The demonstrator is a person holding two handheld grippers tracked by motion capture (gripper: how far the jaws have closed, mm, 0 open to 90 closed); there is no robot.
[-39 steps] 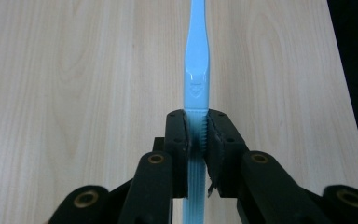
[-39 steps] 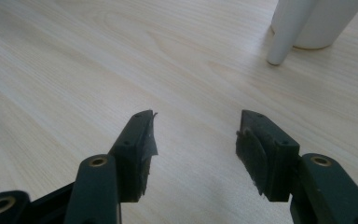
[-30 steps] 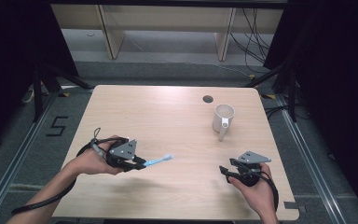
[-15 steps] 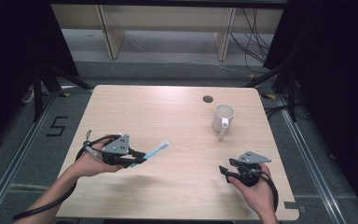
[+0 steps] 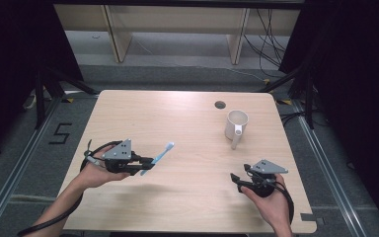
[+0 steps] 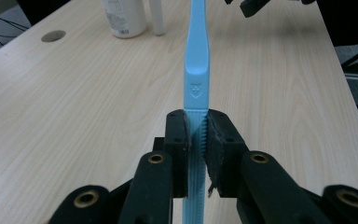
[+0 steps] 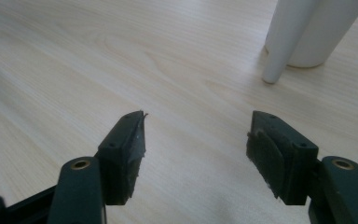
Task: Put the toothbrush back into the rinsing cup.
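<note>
The left gripper (image 5: 145,165) squeezes the blue toothbrush (image 5: 160,155) by its handle, head aimed at the white cup (image 5: 236,124); the right gripper (image 7: 193,144), just opened wide, holds nothing

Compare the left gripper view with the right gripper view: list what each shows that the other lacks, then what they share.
Left gripper view alone: a blue toothbrush clamped between the left gripper jaws, its handle running up the frame, a round hole in the tabletop, and the other gripper's tip at the top edge.

Right gripper view alone: the right gripper with jaws wide apart, having just been opening, nothing between them.

Both: the wooden table and the white mug with its handle.
</note>
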